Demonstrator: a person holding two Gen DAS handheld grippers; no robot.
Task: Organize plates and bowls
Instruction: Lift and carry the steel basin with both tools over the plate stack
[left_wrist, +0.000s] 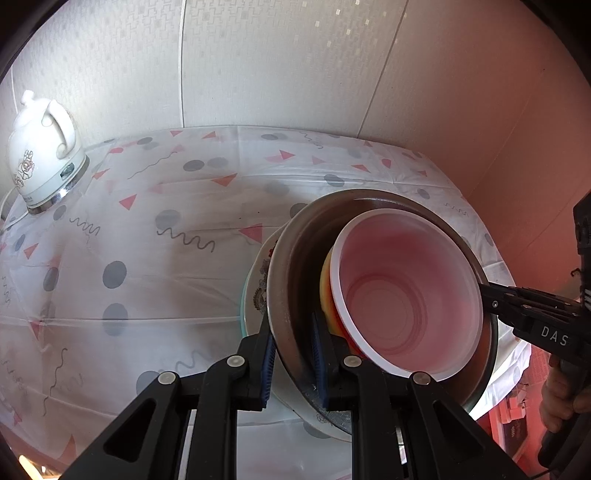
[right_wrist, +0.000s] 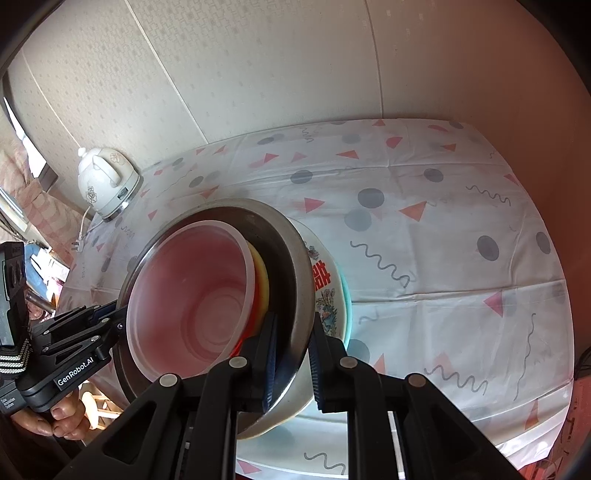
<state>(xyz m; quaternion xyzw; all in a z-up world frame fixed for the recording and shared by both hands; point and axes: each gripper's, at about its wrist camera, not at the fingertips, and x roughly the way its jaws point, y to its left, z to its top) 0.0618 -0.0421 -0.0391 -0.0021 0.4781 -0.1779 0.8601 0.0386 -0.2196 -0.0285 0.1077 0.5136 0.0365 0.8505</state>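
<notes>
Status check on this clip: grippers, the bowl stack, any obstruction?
Left gripper and right gripper both clamped on the steel bowl rim, opposite sides. White bowl nested inside; patterned plate underneath. Kettle far off, nothing blocking.

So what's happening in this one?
A person with two handheld grippers holds a nested stack of dishes over the table. The left gripper and right gripper each clamp opposite sides of the metal bowl rim. A white bowl sits inside it, a patterned plate underneath.
</notes>
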